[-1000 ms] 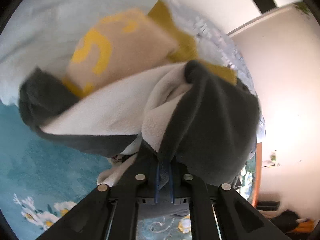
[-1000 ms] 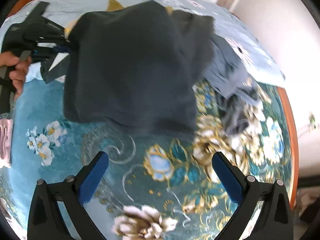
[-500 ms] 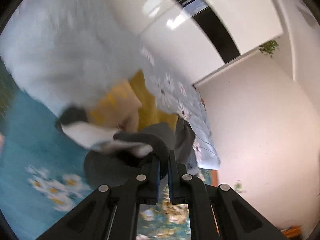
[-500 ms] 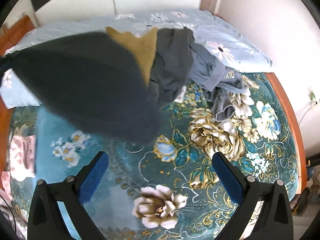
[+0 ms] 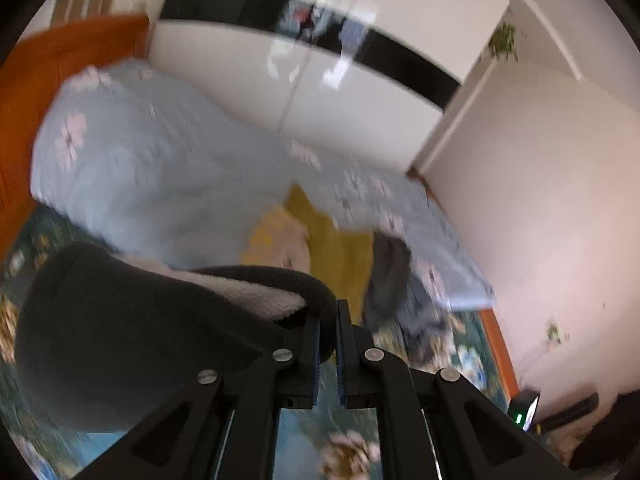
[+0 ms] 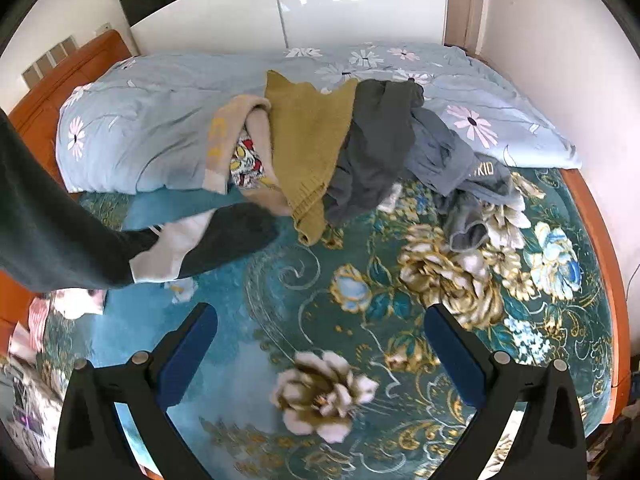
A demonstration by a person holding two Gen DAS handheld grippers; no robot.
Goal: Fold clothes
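My left claw pinches one dark grey fleece garment with white lining. My right claw gapes empty; one knitted mustard sweater lies crumpled

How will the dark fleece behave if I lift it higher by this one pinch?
Probably floppy: the fleece droops around the left hand-held gripper and trails onto the bed. Likely bulky, given its thick pile lining. It may swing.

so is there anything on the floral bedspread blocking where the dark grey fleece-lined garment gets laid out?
Nothing visible. The left gripper is shut on the dark grey fleece-lined garment; the teal floral bedspread in front of the open right gripper is bare. The clothes pile sits further back.
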